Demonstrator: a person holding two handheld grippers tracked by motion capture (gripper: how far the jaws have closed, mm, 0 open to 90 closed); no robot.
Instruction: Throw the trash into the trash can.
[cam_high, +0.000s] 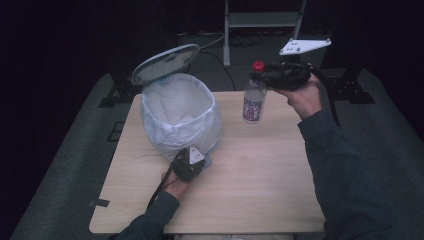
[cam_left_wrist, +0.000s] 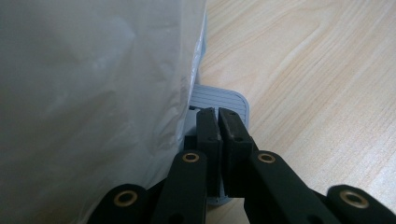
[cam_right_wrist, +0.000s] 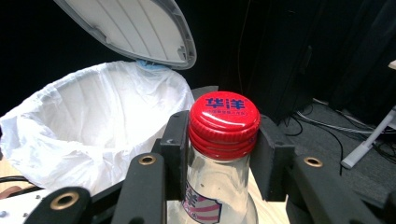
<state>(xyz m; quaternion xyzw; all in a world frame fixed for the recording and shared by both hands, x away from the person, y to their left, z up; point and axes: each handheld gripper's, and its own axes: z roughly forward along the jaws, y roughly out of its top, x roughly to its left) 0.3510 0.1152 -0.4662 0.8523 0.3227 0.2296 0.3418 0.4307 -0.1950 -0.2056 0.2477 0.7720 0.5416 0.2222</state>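
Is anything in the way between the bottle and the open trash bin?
Nothing visible is. The right tool grips the bottle at its neck, under the red cap. The bin stands to its left with the lid up, and bare table lies between them.

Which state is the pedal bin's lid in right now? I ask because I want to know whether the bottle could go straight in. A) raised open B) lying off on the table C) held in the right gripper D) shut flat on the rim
A: the lid stands tilted up behind the bin's bag-lined rim, while the shut left gripper rests on the grey pedal.
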